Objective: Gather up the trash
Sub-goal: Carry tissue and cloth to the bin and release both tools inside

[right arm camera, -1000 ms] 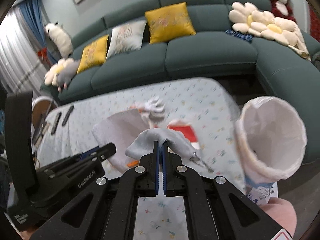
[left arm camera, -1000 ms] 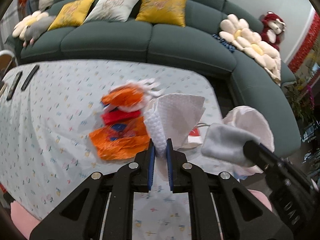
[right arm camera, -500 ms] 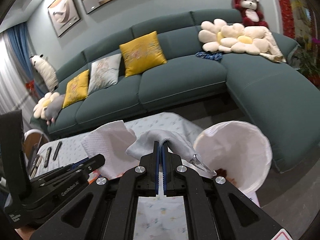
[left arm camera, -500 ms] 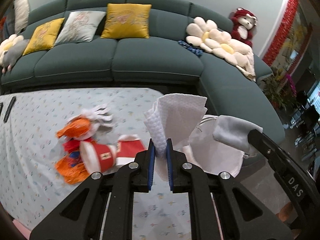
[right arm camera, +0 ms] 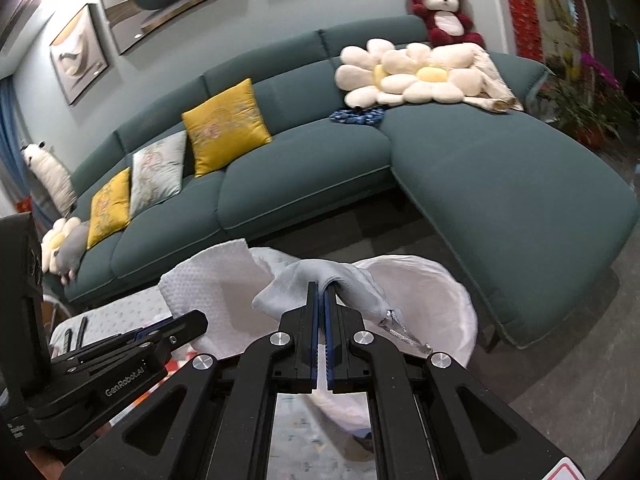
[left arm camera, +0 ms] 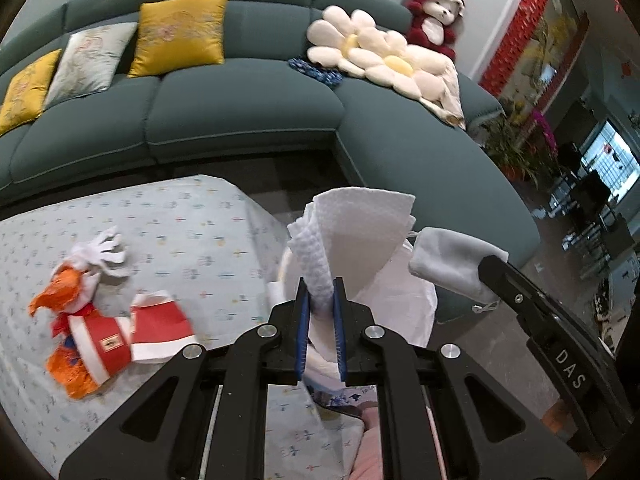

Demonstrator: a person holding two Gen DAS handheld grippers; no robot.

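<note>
My left gripper (left arm camera: pixel 320 292) is shut on a folded white paper towel (left arm camera: pixel 360 232) and holds it over the white trash bag (left arm camera: pixel 404 300) at the table's right end. My right gripper (right arm camera: pixel 322 292) is shut on a grey face mask (right arm camera: pixel 316 284), held above the same bag (right arm camera: pixel 436 300). The mask (left arm camera: pixel 452 258) and the right gripper's black body show at the right of the left wrist view. The towel (right arm camera: pixel 216 280) and the left gripper's body show at the left of the right wrist view. On the table lie a red paper cup (left arm camera: pixel 104 344), orange wrappers (left arm camera: pixel 68 372) and a white glove (left arm camera: pixel 104 248).
The table (left arm camera: pixel 180 220) has a pale patterned cloth. A teal corner sofa (left arm camera: pixel 240 100) with yellow and grey cushions and flower plush pillows (left arm camera: pixel 380 60) curves behind and to the right. Remote controls (right arm camera: pixel 74 336) lie at the table's far left. Bare floor (right arm camera: pixel 580 340) lies right of the bag.
Both grippers have swung right from above the table's trash pile to above the trash bag, each still holding its item. The red cup and wrappers have shifted to the left of the view.
</note>
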